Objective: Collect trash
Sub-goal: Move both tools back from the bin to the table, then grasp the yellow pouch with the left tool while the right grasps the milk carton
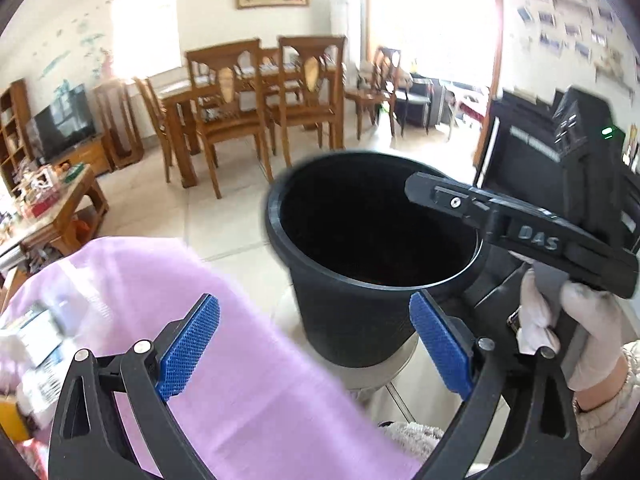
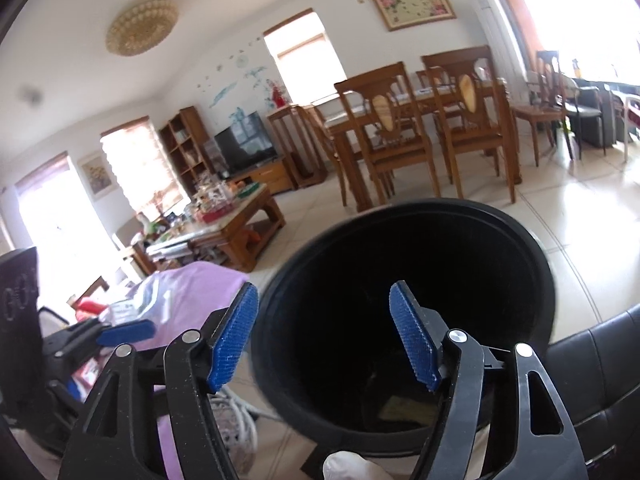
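Note:
A black round bin [image 1: 360, 300] stands on the tiled floor, its mouth dark in the left wrist view. My left gripper [image 1: 316, 344] is open in front of the bin's near wall, with nothing between its blue pads. In the right wrist view the bin [image 2: 532, 280] fills the middle, and my right gripper [image 2: 324, 340] hangs open over its mouth, holding nothing. A pale flat scrap [image 2: 404, 408] lies dimly on the bin's bottom. A white-gloved hand [image 1: 560, 320] holds the right gripper, and one of its fingers [image 1: 444, 198] reaches over the bin's right rim.
A pink cloth [image 1: 224, 340] covers a surface left of the bin, with blurred packets [image 1: 36, 340] at its left edge. A black leather seat [image 2: 600, 364] sits to the right. Behind are a cluttered wooden coffee table [image 2: 232, 224], dining chairs [image 1: 228, 120] and a TV [image 1: 60, 124].

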The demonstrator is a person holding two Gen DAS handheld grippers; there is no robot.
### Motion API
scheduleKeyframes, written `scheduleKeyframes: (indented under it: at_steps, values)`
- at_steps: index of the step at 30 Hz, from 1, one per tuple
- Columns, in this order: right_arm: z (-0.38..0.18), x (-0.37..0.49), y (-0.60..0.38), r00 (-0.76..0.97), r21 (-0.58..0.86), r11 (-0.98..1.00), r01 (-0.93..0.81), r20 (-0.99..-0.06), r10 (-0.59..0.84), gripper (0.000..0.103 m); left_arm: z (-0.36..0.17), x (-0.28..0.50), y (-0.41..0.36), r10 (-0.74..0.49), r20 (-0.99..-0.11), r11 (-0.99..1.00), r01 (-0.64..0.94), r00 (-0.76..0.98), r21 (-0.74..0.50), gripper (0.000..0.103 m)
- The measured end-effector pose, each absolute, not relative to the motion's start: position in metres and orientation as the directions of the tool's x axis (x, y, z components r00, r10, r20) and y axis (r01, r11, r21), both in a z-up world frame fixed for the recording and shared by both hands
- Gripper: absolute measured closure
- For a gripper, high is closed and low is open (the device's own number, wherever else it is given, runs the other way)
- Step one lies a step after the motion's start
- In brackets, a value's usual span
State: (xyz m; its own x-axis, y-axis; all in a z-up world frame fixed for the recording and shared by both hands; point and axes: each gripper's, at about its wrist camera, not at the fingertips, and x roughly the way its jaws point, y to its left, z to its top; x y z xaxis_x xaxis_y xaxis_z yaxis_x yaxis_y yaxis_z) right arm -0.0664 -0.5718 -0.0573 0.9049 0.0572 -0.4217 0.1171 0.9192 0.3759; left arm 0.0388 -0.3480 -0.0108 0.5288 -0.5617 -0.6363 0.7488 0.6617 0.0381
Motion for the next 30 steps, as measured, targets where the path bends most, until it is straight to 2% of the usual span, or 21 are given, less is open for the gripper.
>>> scheduleKeyframes:
  at_steps: [2,5,9,12,16,19,25,30]
  values:
    - [-0.052,-0.056,-0.548,0.9,0.367,0.927,0.077,-0.426,0.094,0.028,-0.003,0.037,-0.324,-0.553,-0.617,0.691,0.722,0.56,0.035,0.008]
    - [-0.042,-0.04,-0.507,0.89,0.353,0.936,0.005,-0.429,0.157,0.027,0.009,0.037,-0.279,-0.523,-0.586,0.75,0.661,0.619,0.028,0.008]
    - [-0.031,-0.021,-0.451,0.871,0.331,0.938,-0.098,-0.427,0.242,0.019,0.017,0.043,-0.21,-0.439,-0.567,0.846,0.533,0.697,0.001,0.008]
    - [-0.024,-0.004,-0.407,0.85,0.3,0.938,-0.173,-0.435,0.296,0.019,0.016,0.056,-0.144,-0.363,-0.569,0.917,0.392,0.738,-0.077,0.008]
    - [-0.019,0.015,-0.356,0.811,0.265,0.929,-0.259,-0.462,0.358,0.019,0.009,0.076,-0.054,-0.302,-0.57,0.95,0.189,0.764,-0.249,0.008]
    - [-0.022,0.027,-0.324,0.783,0.24,0.921,-0.307,-0.487,0.388,0.019,0.002,0.086,-0.014,-0.227,-0.581,0.962,0.087,0.781,-0.26,0.008]
    - [-0.022,0.07,-0.269,0.723,0.175,0.906,-0.385,-0.553,0.414,0.019,-0.013,0.111,0.012,-0.224,-0.618,0.955,0.045,0.754,-0.292,0.008]
    - [-0.017,0.122,-0.217,0.674,0.027,0.853,-0.521,-0.601,0.43,0.019,-0.027,0.132,0.032,-0.236,-0.654,0.946,0.015,0.719,-0.324,0.008]
